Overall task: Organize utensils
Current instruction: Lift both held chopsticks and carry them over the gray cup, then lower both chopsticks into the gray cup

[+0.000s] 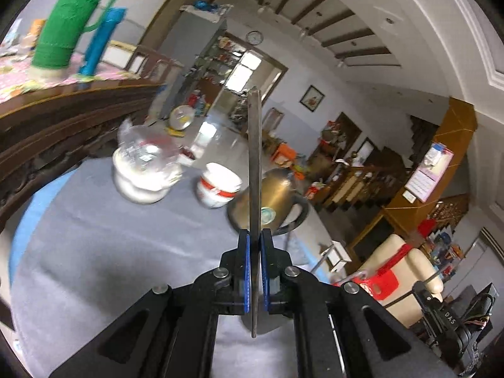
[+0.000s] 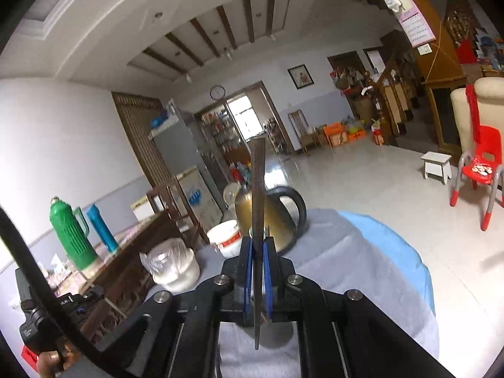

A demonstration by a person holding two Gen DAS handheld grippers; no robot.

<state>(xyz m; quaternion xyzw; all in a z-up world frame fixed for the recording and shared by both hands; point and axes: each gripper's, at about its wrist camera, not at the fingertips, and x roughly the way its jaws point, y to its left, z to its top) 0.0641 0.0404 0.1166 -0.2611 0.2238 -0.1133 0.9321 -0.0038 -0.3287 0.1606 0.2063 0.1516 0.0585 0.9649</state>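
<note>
My left gripper (image 1: 255,234) is shut on a thin flat metal utensil (image 1: 254,157). I see it edge-on; it sticks up past the blue pads and hangs a little below them. My right gripper (image 2: 258,241) is likewise shut on a thin flat metal utensil (image 2: 259,182), dark and blade-like, pointing up and forward. Both grippers are lifted above a round table with a grey cloth (image 1: 94,236) (image 2: 346,252). I cannot tell what kind of utensil each one is.
On the table's far side stand a gold kettle (image 1: 277,189) (image 2: 277,217), a white tub with a red label (image 1: 219,189) (image 2: 225,236) and a plastic-covered white bowl (image 1: 145,173) (image 2: 173,267). A wooden sideboard (image 1: 63,126) carries green (image 1: 69,22) and blue (image 1: 100,37) flasks.
</note>
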